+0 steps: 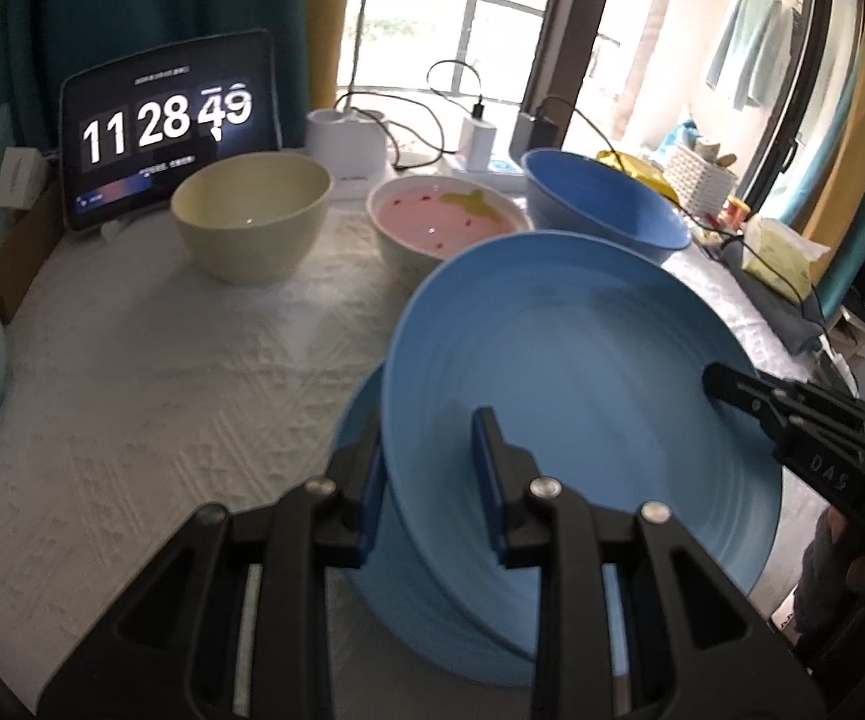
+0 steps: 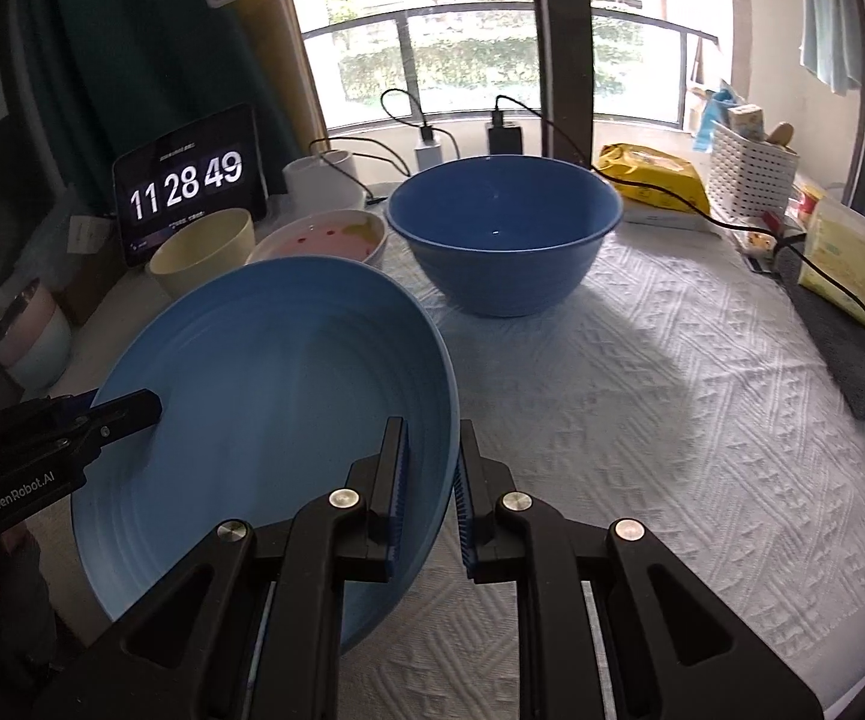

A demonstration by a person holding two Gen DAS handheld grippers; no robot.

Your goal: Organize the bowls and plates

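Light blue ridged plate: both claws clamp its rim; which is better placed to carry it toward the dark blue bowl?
Right, probably. The right claw grips the light blue ridged plate on the edge facing the dark blue bowl; the left claw holds the far edge.

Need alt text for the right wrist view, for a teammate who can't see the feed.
Both grippers clamp opposite rims of a tilted light blue plate: the right gripper on its near right edge, the left gripper on its left edge. Behind it on the white tablecloth stand a dark blue bowl, a pink dish, a cream bowl and a clock tablet.
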